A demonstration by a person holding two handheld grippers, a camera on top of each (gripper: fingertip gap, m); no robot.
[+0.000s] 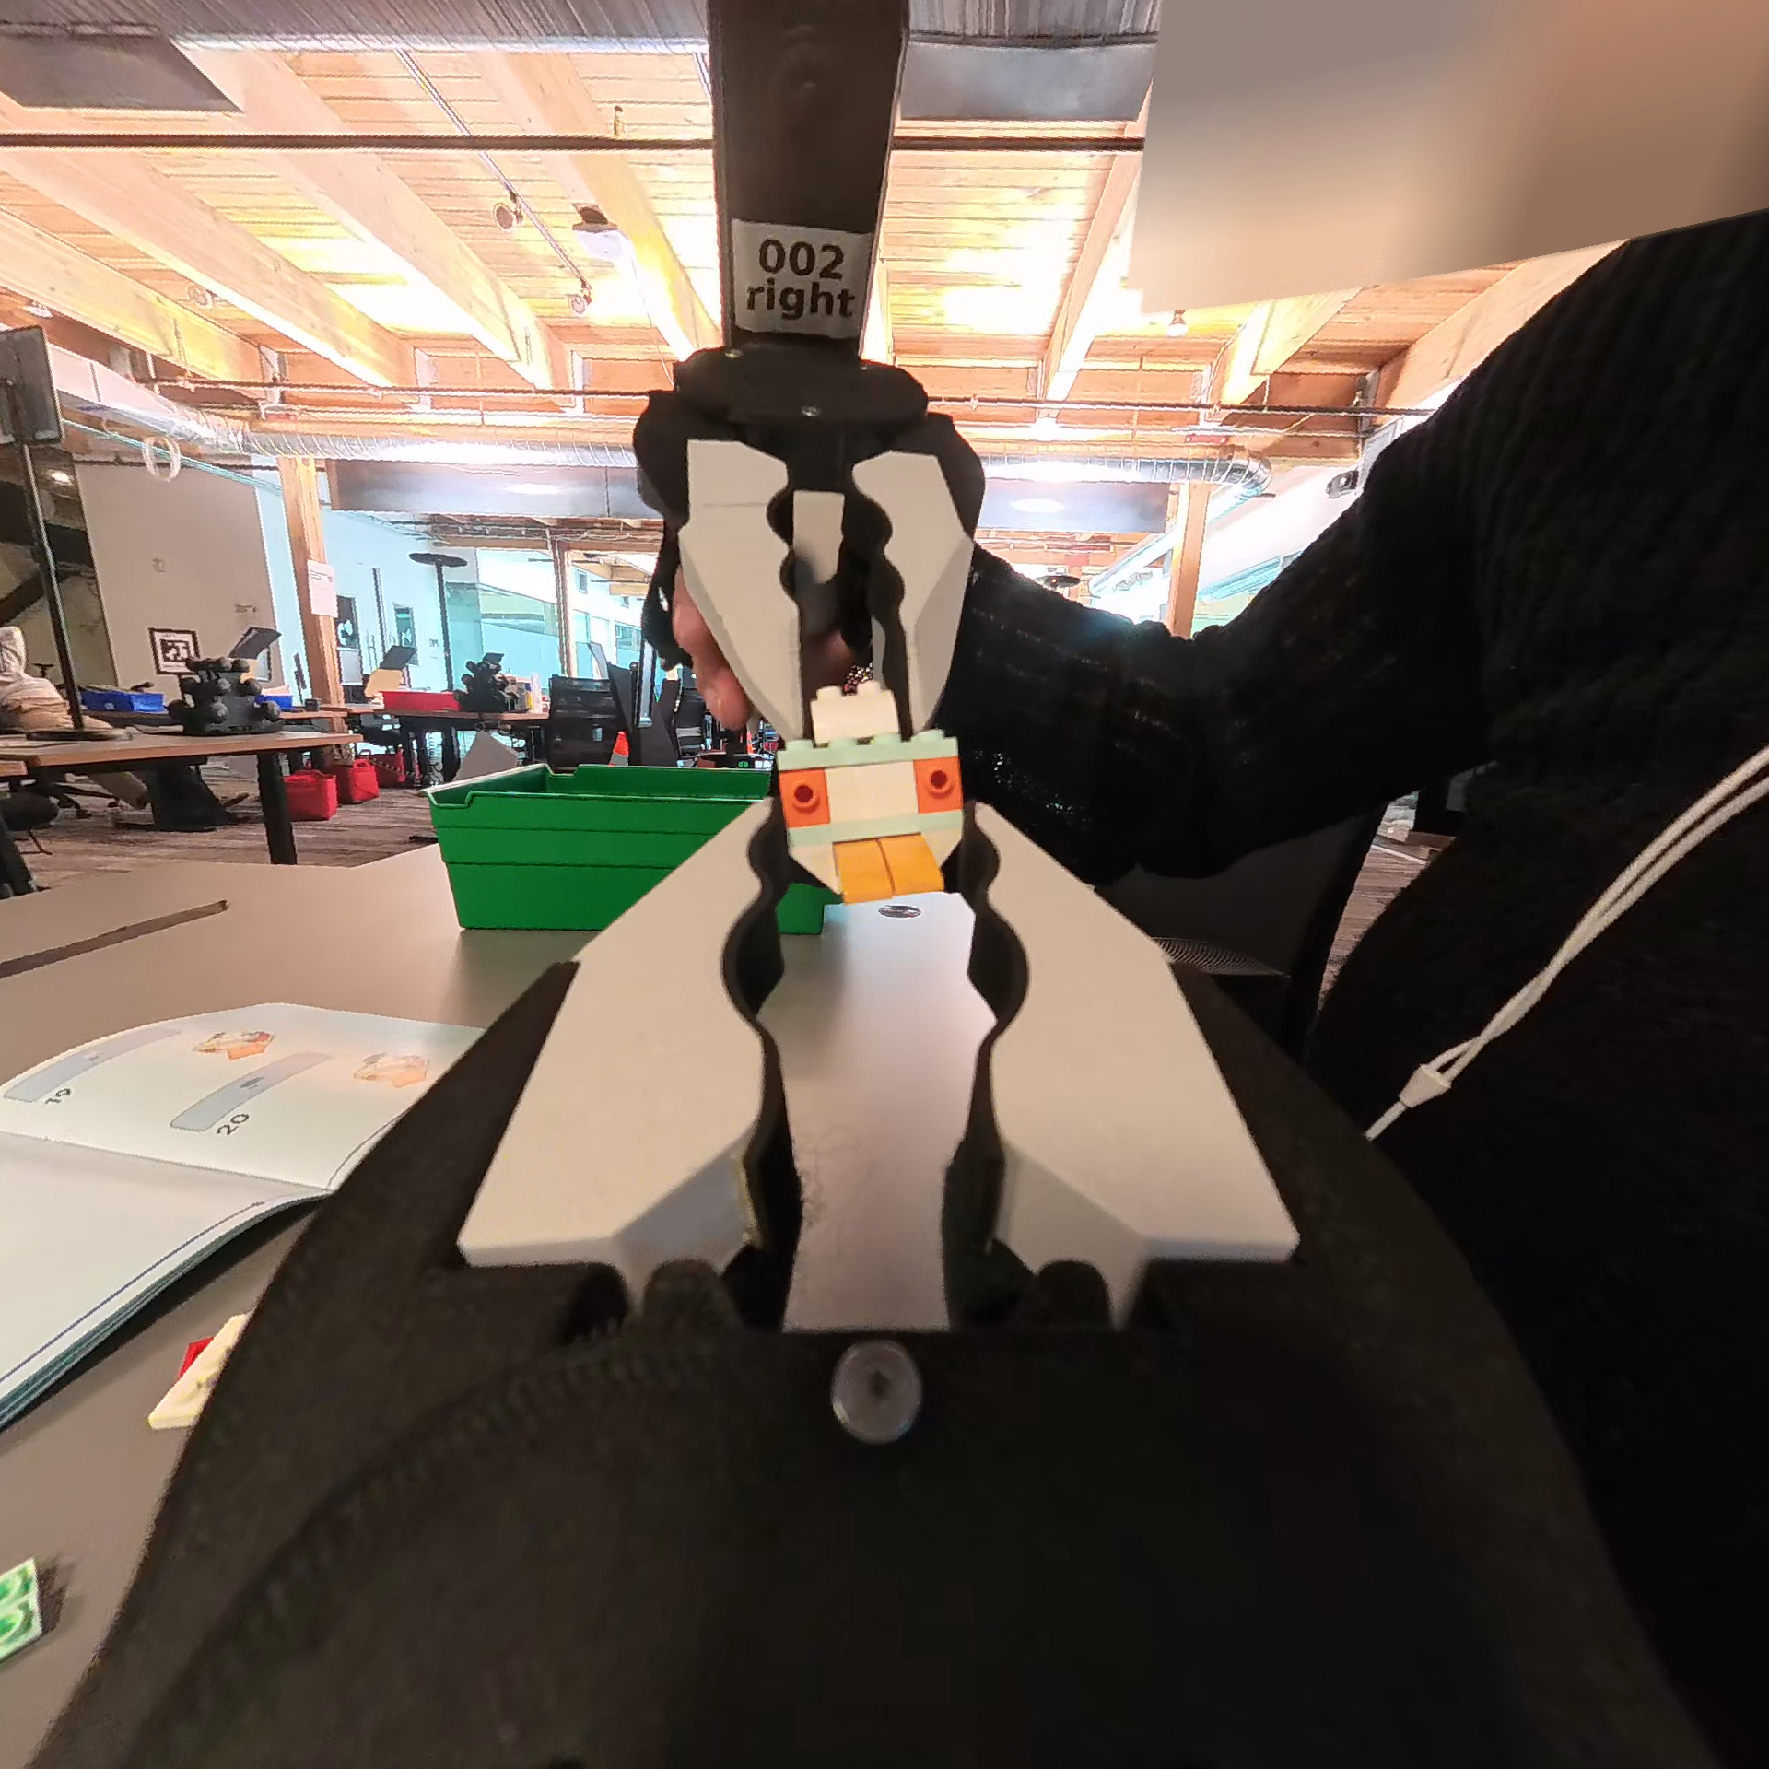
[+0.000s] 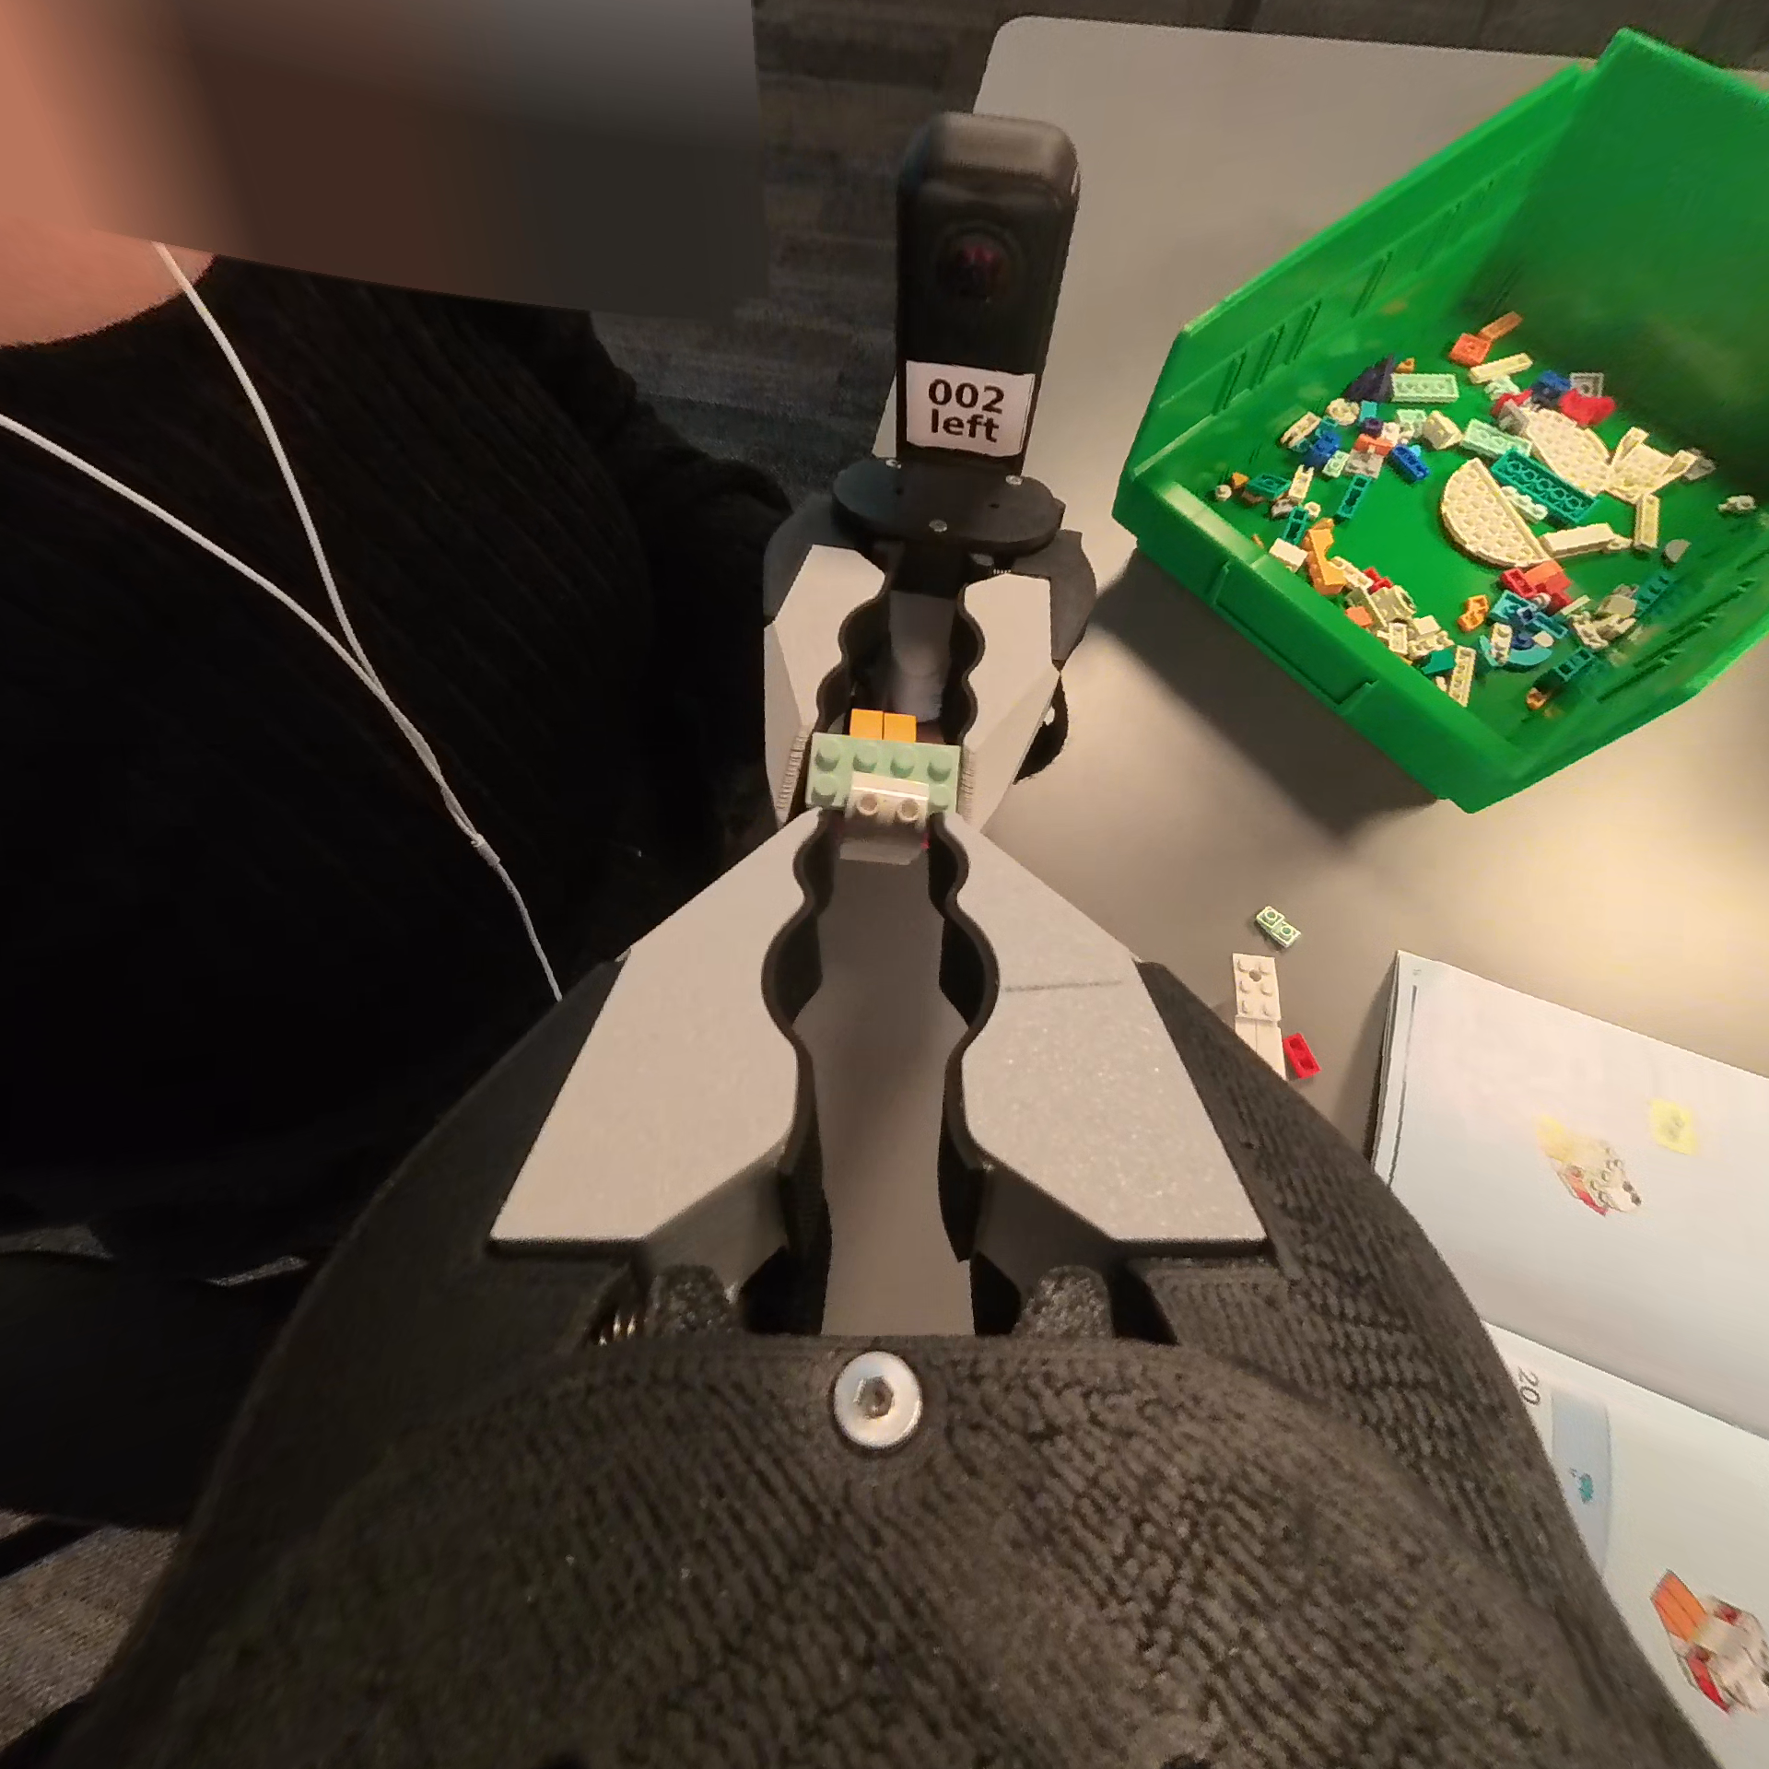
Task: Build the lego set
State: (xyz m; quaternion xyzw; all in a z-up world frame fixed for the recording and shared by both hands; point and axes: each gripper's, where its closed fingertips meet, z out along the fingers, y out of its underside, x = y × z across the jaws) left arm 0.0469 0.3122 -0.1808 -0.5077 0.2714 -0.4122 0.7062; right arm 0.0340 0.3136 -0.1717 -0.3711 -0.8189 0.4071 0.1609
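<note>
A small lego assembly (image 1: 866, 814) has a pale green and white body, two orange side bricks and orange slopes at the bottom. My left gripper (image 1: 869, 842) is shut on its sides and holds it above the table. My right gripper (image 1: 855, 723) comes down from above, shut on a small white brick (image 1: 855, 713) that sits on the assembly's top. In the right wrist view, my right gripper (image 2: 879, 835) pinches the white brick (image 2: 885, 814) against the studded pale green top of the assembly (image 2: 885, 769), which is held by the left gripper (image 2: 885, 756).
A green bin (image 2: 1244, 613) with several loose lego pieces stands on the grey table, also in the left wrist view (image 1: 593, 862). An open instruction booklet (image 2: 1579, 1197) lies nearby. A white plate (image 2: 1259, 1005), a red brick (image 2: 1300, 1053) and a green piece (image 2: 1278, 927) lie loose. A person in black sits close. The tips of both grippers are at nearly the same place. The white plate (image 2: 1259, 1005) is about 20 cm from both grippers' fingertips.
</note>
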